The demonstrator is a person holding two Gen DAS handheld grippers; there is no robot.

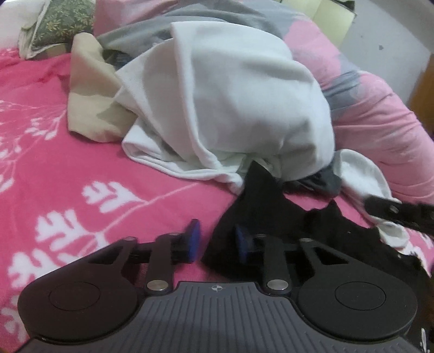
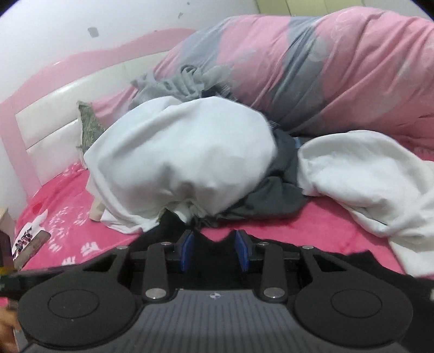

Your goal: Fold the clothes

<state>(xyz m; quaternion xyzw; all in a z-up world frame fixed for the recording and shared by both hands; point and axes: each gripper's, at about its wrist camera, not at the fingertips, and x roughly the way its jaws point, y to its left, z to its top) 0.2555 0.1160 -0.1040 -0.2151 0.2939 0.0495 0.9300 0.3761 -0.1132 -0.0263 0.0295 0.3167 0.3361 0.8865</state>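
Observation:
A black garment (image 1: 271, 217) lies flat on the pink bed sheet (image 1: 81, 152), in front of a heap of clothes topped by a white garment (image 1: 230, 95). My left gripper (image 1: 217, 240) is open at the garment's left edge. The cloth covers its right finger, and the left pad (image 1: 194, 239) stands clear over the sheet. In the right wrist view my right gripper (image 2: 214, 249) is open, with the black garment (image 2: 169, 225) lying between and under its blue pads. The white heap (image 2: 184, 152) rises just beyond. The right gripper's finger (image 1: 393, 211) shows blurred at the right edge of the left wrist view.
A second white garment (image 2: 366, 184) sprawls to the right, with dark grey clothes (image 2: 276, 190) between it and the heap. A beige cloth (image 1: 89, 89) lies left of the heap. A pink-and-grey duvet (image 2: 325, 68) is bunched behind, by a headboard (image 2: 54, 122) and a green patterned pillow (image 1: 62, 24).

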